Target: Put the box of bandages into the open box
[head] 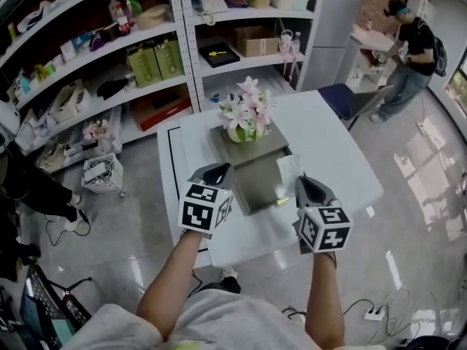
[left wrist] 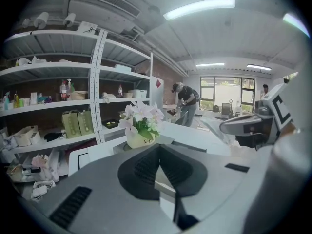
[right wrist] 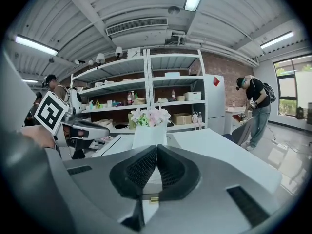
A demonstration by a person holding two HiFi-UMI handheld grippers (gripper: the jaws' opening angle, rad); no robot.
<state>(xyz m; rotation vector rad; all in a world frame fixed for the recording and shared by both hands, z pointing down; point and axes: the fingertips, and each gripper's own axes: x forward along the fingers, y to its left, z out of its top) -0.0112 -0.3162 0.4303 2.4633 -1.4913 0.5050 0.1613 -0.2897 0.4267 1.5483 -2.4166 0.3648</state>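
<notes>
An open grey box (head: 255, 183) with a gold clasp lies on the white table (head: 336, 144), just beyond both grippers. A white upright box of bandages (head: 287, 168) stands at the open box's right edge; I cannot tell whether it is inside or beside it. It shows straight ahead in the right gripper view (right wrist: 149, 135), in front of the flowers. My left gripper (head: 220, 169) hovers at the open box's near left corner, my right gripper (head: 302, 181) at its near right. Both are shut, left gripper (left wrist: 158, 148) and right gripper (right wrist: 156, 148) alike, with nothing between the jaws.
A pot of pink and white flowers (head: 247, 117) sits on a grey slab (head: 264, 148) behind the open box. Metal shelves (head: 182, 42) full of goods stand beyond the table. A blue chair (head: 349, 99) and a person (head: 410, 53) are at the far right.
</notes>
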